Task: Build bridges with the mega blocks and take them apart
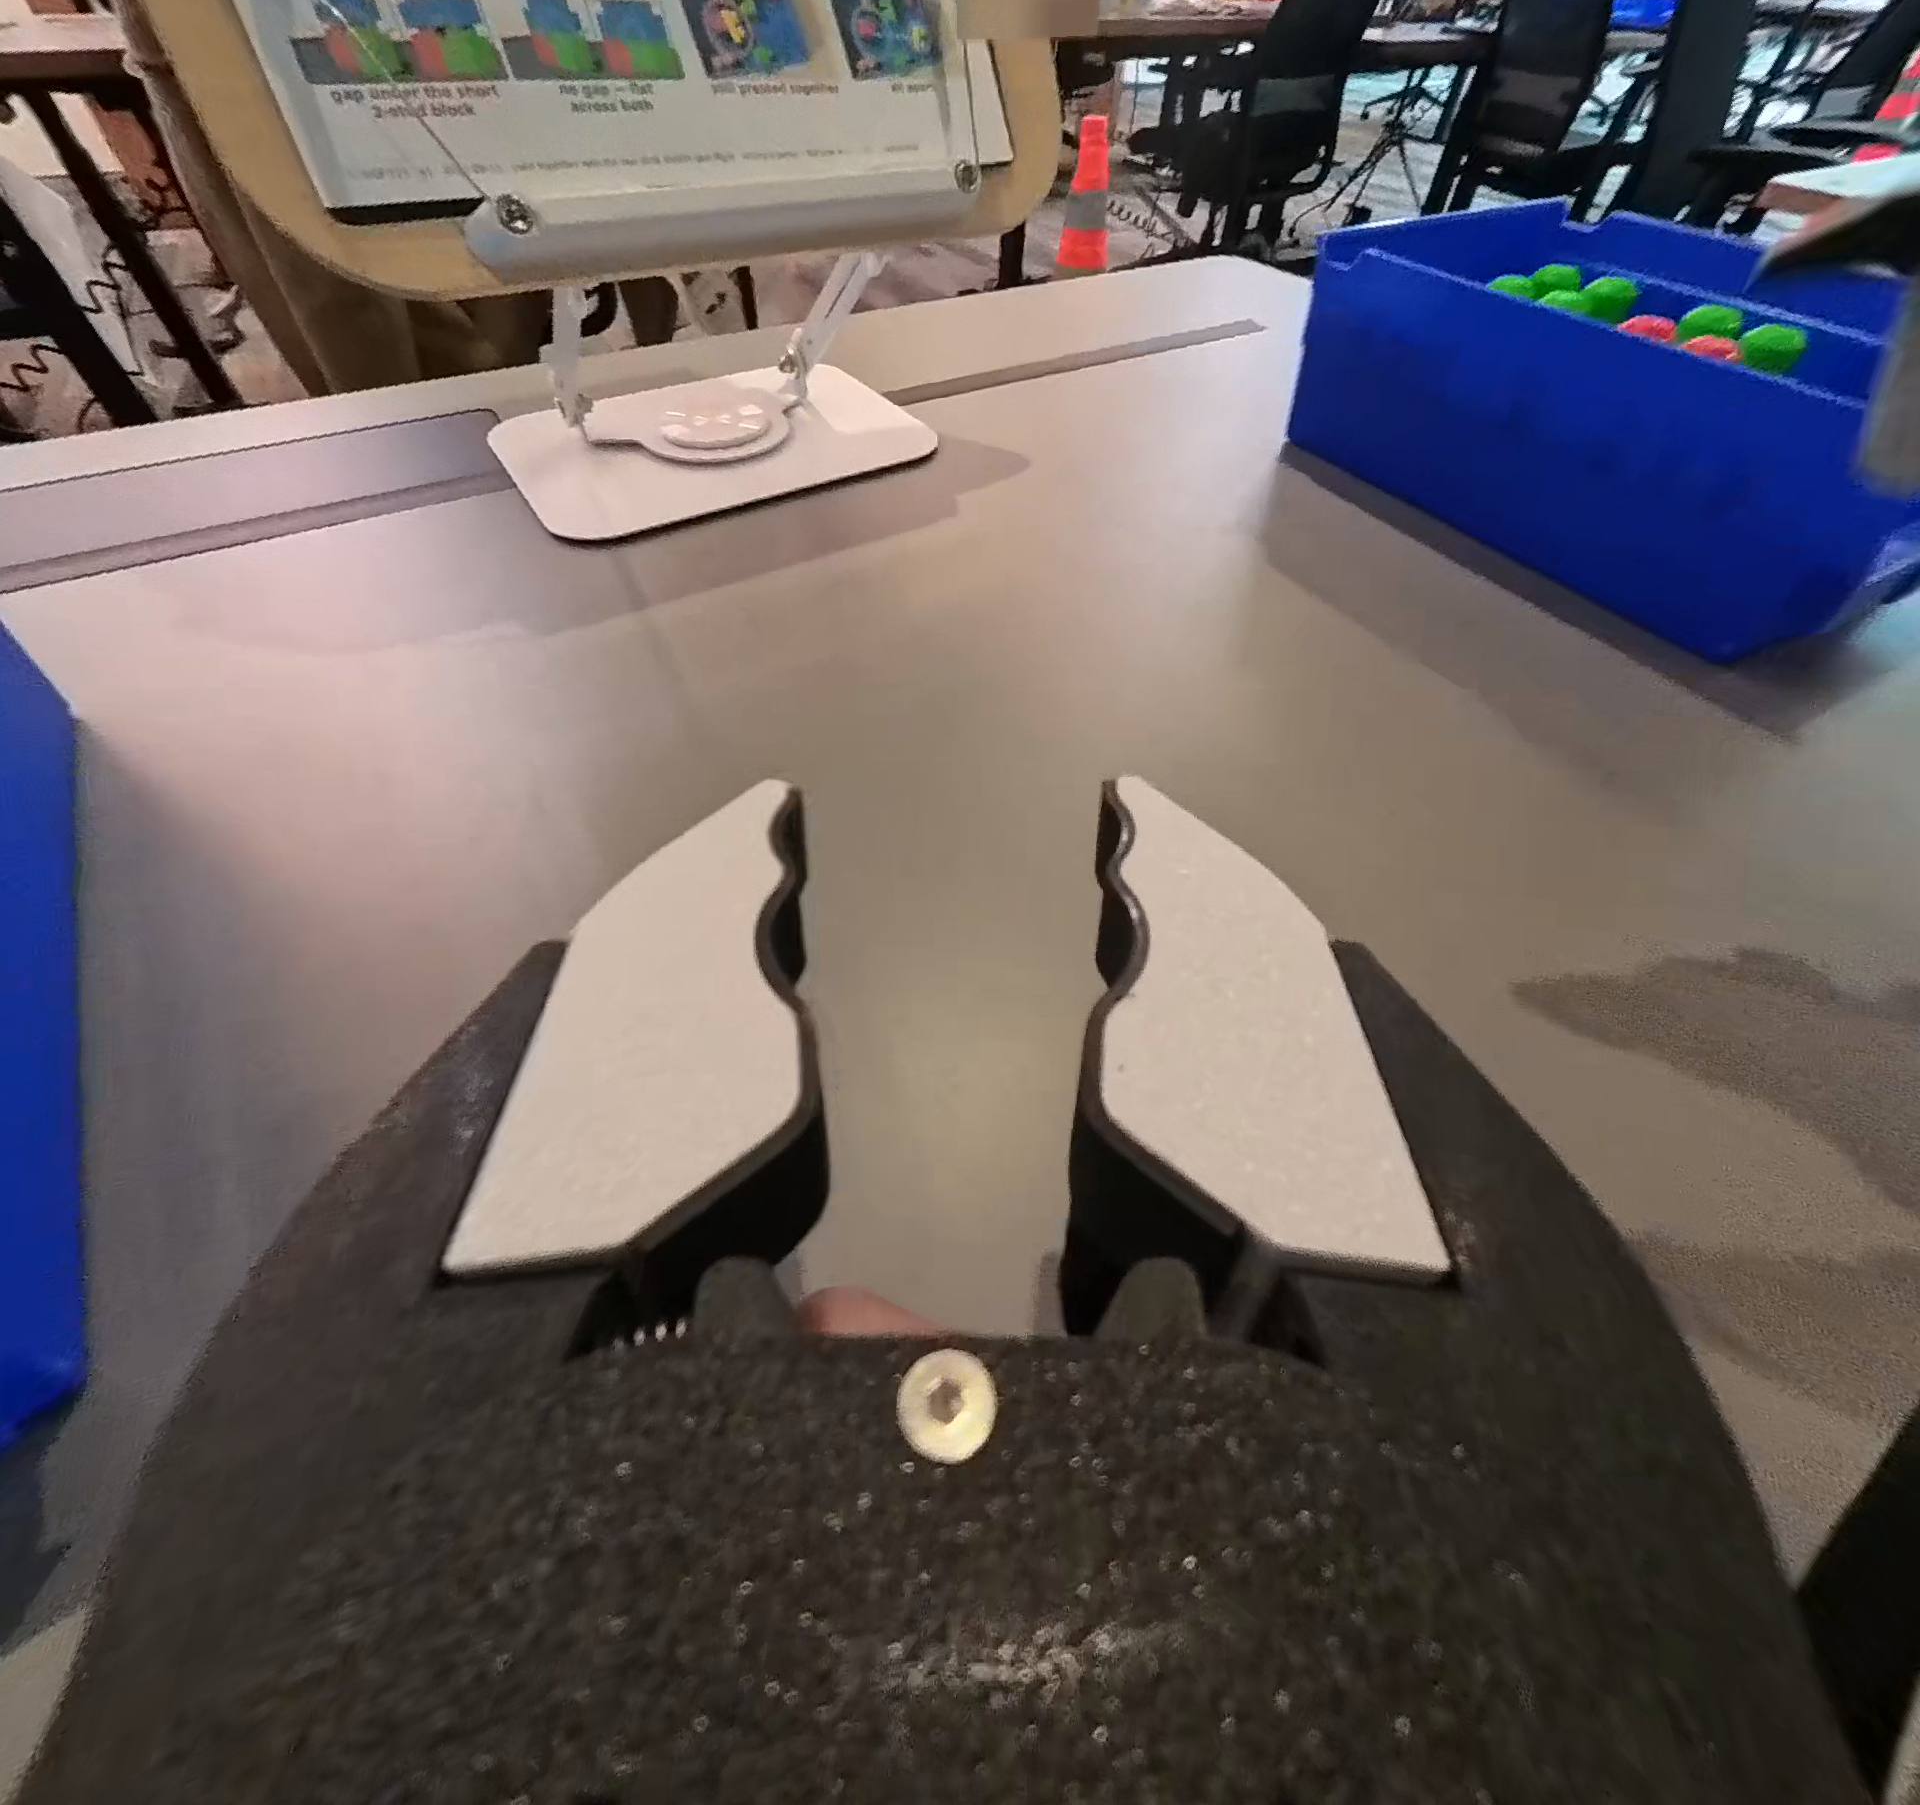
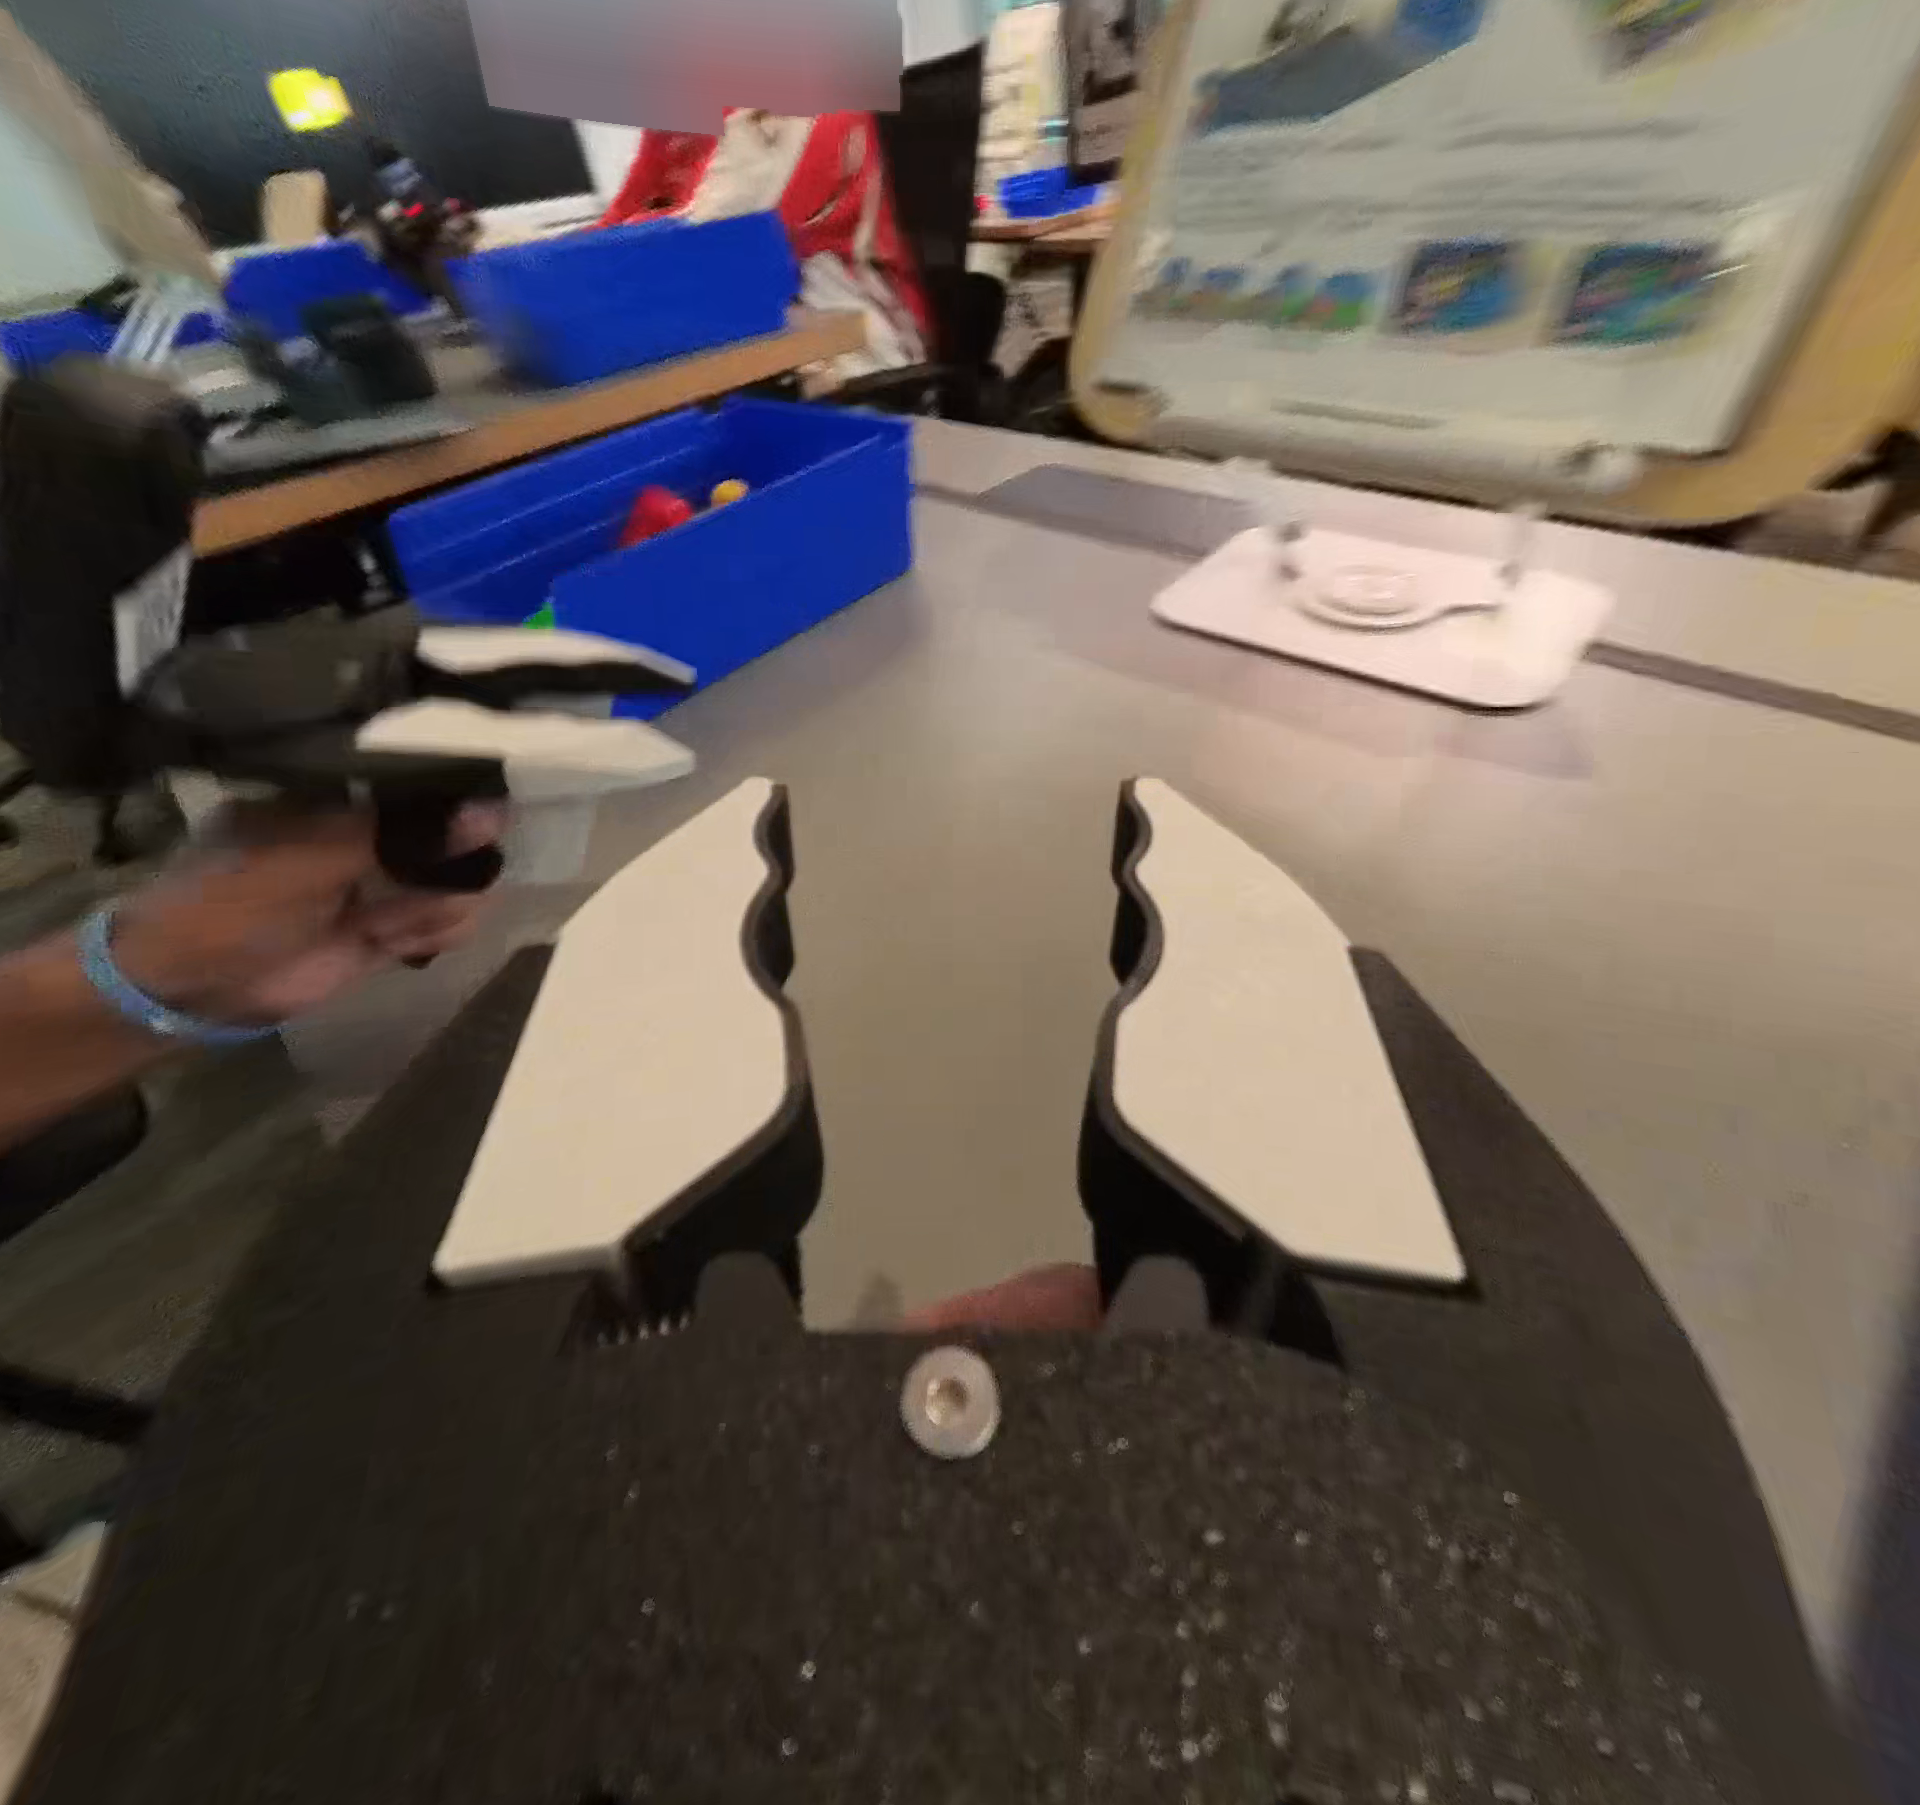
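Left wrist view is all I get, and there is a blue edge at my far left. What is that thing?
Observer: The right wrist view shows it is a second blue bin, with a red block and a yellow block inside.
Operator: What is carrying my gripper?
Observer: A person's hand, with a blue wristband, grips the handle under the left gripper.
Operator: And the other gripper?
Observer: The right gripper is open, with only bare table between its fingers.
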